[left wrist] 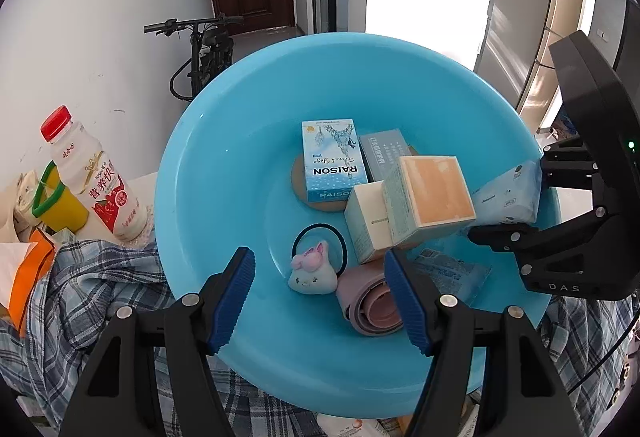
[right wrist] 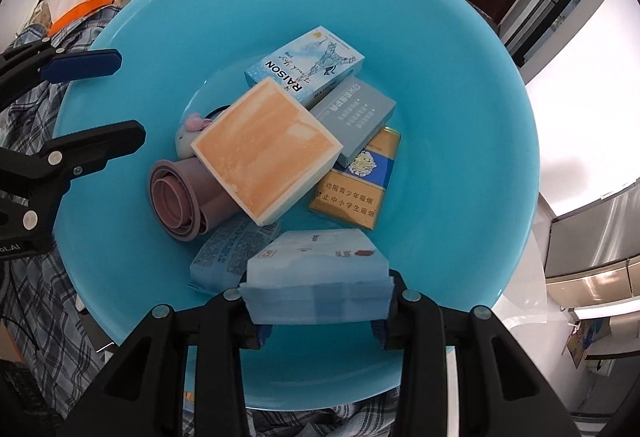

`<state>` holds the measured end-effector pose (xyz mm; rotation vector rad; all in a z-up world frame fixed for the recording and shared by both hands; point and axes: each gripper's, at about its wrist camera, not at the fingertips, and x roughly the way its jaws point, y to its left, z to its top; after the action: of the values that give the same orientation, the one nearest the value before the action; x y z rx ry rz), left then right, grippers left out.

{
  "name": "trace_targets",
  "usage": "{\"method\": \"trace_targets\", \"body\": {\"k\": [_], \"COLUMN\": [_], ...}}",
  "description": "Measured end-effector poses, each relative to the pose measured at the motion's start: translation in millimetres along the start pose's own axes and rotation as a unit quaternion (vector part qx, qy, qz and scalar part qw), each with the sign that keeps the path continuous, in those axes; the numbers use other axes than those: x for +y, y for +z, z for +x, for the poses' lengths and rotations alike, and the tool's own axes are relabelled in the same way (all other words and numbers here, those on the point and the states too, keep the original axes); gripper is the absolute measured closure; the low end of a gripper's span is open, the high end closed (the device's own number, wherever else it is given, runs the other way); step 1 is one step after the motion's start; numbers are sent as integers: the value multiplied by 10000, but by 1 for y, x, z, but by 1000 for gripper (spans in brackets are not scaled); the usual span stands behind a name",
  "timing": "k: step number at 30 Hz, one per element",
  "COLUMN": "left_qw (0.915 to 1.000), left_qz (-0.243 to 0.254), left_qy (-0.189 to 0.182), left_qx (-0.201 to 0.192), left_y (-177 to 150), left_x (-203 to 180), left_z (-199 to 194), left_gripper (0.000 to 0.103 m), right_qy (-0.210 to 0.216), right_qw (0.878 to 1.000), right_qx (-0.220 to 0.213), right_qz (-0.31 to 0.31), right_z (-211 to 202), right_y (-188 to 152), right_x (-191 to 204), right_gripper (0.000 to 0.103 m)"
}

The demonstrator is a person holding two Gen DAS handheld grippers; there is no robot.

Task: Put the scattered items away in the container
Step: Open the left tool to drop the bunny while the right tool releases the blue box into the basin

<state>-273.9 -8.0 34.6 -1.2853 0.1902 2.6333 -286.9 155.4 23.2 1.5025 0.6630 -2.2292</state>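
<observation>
A wide blue basin (left wrist: 200, 165) (right wrist: 460, 117) holds a RAISON box (left wrist: 334, 157), a grey-blue box (right wrist: 354, 115), an orange-topped box (left wrist: 436, 193) (right wrist: 264, 149), a gold pack (right wrist: 356, 189), a mauve folding cup (right wrist: 180, 193), a bunny hair tie (left wrist: 312, 271) and a blue sachet (right wrist: 228, 253). My right gripper (right wrist: 318, 289) (left wrist: 520, 197) is shut on a pale blue tissue pack (right wrist: 316, 273) (left wrist: 506, 193), just above the basin's near side. Over the opposite rim, my left gripper (left wrist: 318, 257) (right wrist: 116, 99) stands open, nothing between its blue pads.
The basin rests on a plaid cloth (left wrist: 80, 297). Left of it stand a red-capped milk drink bottle (left wrist: 96, 173), a yellow cup with a green handle (left wrist: 60, 205) and an orange packet (left wrist: 32, 277). A bicycle (left wrist: 200, 49) leans against the far wall.
</observation>
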Motion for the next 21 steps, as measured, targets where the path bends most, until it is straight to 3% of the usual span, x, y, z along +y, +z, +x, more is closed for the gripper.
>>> {"method": "trace_targets", "body": {"k": [8,21], "left_qw": [10000,9998], "left_qz": [13,130], "left_qy": [-17,-168], "left_qx": [55,-9], "left_y": [-3,-1], "left_x": [2,-2], "left_z": [5,-6], "left_gripper": [33,33], "right_qy": [98,103], "right_qw": [9986,9976], "right_qx": [236,468], "right_qz": [-471,-502], "right_z": [8,14], "right_y": [4,11], "right_x": [9,9], "right_gripper": [67,66]}}
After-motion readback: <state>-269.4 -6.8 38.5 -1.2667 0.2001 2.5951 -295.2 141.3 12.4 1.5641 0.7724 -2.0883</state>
